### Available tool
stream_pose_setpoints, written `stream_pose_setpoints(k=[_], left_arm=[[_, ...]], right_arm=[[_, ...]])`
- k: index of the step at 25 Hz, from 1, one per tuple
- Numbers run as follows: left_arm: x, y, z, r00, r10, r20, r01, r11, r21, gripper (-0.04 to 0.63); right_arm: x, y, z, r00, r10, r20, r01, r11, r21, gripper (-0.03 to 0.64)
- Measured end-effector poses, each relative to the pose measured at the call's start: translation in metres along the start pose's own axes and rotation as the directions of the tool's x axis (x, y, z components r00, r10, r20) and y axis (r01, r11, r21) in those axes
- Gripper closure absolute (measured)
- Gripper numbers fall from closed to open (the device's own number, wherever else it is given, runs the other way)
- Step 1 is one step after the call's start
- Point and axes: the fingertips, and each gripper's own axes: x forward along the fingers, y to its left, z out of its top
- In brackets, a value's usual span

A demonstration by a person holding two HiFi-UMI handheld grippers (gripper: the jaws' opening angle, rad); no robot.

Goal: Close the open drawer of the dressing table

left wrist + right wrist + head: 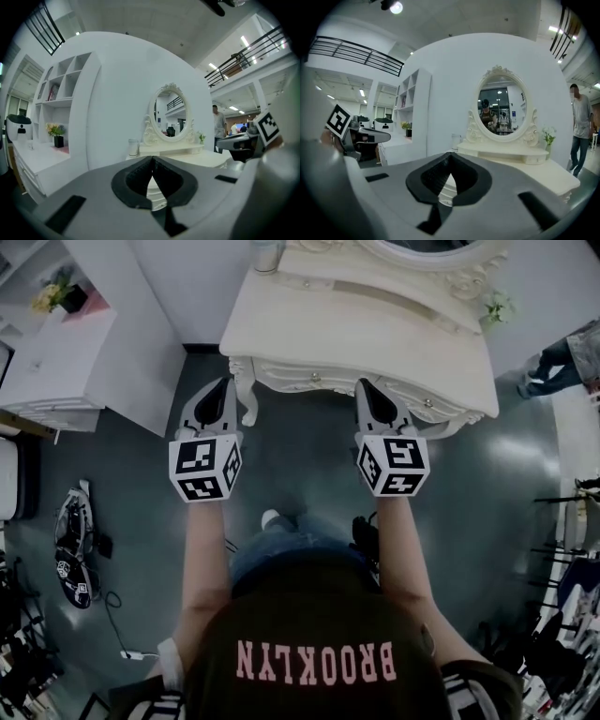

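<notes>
The cream dressing table with an oval mirror stands straight ahead of me. Its carved drawer fronts sit under the top's front edge, and none shows pulled out in the head view. My left gripper is raised in front of the table's left leg, jaws shut with nothing between them. My right gripper is level with it before the middle drawer front, also shut and empty. In the left gripper view the left gripper points at the table top. The right gripper points the same way.
A white shelf unit with flowers stands left of the table. A jar stands on the table's back left corner. A person stands at the right. Gear lies on the floor at left; racks stand at right.
</notes>
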Motion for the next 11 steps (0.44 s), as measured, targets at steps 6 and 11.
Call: stream_pose_setpoints(k=[6,11], left_arm=[[-0.007,-0.028,0.027,1.0,0.0,0.031,-0.001,1.0,0.027,0.592],[-0.01,-0.047,0.055,0.997,-0.01,0.072,0.007,0.999,0.048,0.592]], right_arm=[[-0.019,-0.007,0.037,0.997,0.034,0.072,-0.029,0.997,-0.069,0.62],[-0.034,-0.015,0.06,0.992,0.051,0.115,-0.04,0.994,-0.099,0.62]])
